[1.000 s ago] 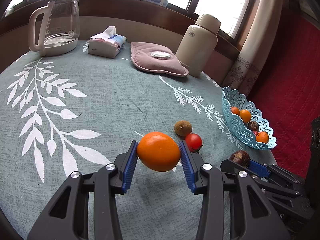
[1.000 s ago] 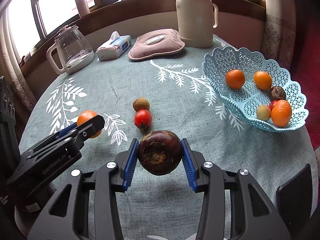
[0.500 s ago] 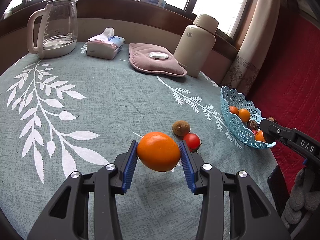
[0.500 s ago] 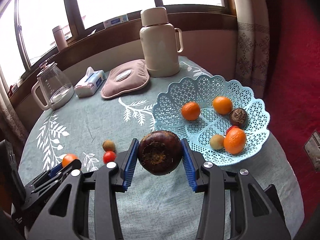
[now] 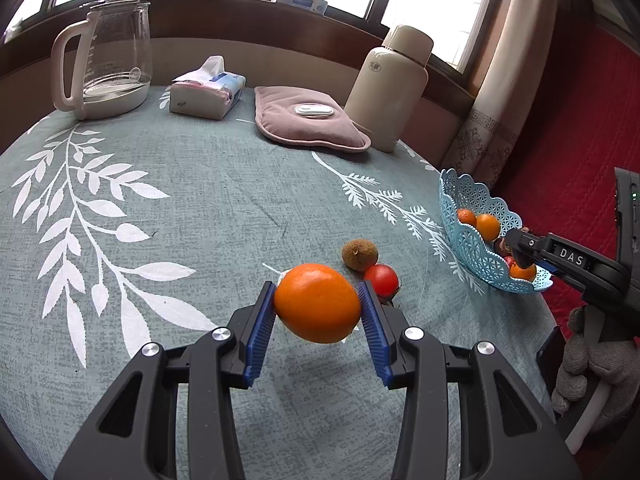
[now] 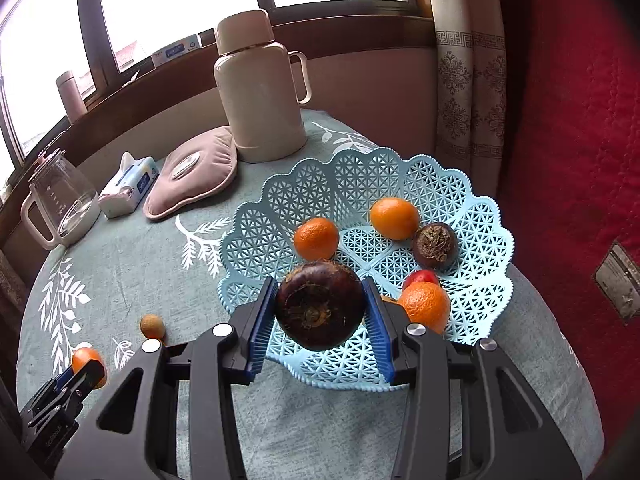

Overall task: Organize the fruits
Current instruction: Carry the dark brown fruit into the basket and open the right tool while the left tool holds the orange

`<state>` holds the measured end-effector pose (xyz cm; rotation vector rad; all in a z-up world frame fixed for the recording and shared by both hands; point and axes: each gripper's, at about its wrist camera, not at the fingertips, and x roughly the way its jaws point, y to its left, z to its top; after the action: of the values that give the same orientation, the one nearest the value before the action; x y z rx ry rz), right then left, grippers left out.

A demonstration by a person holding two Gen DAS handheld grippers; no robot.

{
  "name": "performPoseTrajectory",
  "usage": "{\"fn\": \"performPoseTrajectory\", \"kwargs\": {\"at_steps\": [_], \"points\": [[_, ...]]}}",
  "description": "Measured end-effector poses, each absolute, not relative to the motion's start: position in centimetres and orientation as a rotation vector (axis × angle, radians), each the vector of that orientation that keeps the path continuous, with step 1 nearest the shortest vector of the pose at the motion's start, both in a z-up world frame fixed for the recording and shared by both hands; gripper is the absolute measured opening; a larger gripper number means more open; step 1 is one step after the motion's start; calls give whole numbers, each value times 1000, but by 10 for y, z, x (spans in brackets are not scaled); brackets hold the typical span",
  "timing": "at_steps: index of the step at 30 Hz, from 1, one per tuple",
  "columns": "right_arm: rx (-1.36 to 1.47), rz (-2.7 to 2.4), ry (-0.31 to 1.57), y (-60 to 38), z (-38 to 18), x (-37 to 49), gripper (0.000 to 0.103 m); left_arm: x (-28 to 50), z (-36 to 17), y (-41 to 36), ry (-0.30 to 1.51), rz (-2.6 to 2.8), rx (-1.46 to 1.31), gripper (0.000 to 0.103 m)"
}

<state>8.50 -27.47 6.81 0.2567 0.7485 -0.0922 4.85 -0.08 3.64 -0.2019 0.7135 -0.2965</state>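
1. Nearest, the right gripper [image 6: 320, 312] pinched a dark brown, round, rough-skinned fruit [image 6: 320, 305] between its blue ribbed pads [image 6: 260, 320], over the near rim of the pale blue lattice plastic basket [image 6: 472, 200]. The grip sat across the widest middle; the fruit looked firm and fairly heavy, so unlikely to bruise, though its roundness could let it roll on release.
2. The left gripper [image 5: 318, 308] clamped a large smooth orange [image 5: 318, 302] at its equator, clear above the grey-green leaf-print tablecloth [image 5: 160, 208]. Judged springy and slightly slick; a moderate squeeze seemed enough.
3. Just beyond lay a small red tomato [image 5: 382, 279], touching a fuzzy brown kiwi [image 5: 359, 254]. The tomato appeared soft-skinned, needing a gentle side grip.
4. Inside the basket rested three oranges, a second dark fruit [image 6: 435, 244] and something red.
5. Farthest stood a pink padded pouch [image 5: 308, 124], cream flask [image 5: 394, 88], tissue pack [image 5: 206, 94] and glass kettle [image 5: 108, 56].
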Motion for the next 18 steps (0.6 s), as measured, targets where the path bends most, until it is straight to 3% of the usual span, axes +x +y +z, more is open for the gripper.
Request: {"fn": "performPoseTrajectory", "kwargs": {"at_steps": [18], "points": [[291, -87, 737, -274, 67, 76, 46, 48, 36, -2, 714, -296, -201, 43]]}}
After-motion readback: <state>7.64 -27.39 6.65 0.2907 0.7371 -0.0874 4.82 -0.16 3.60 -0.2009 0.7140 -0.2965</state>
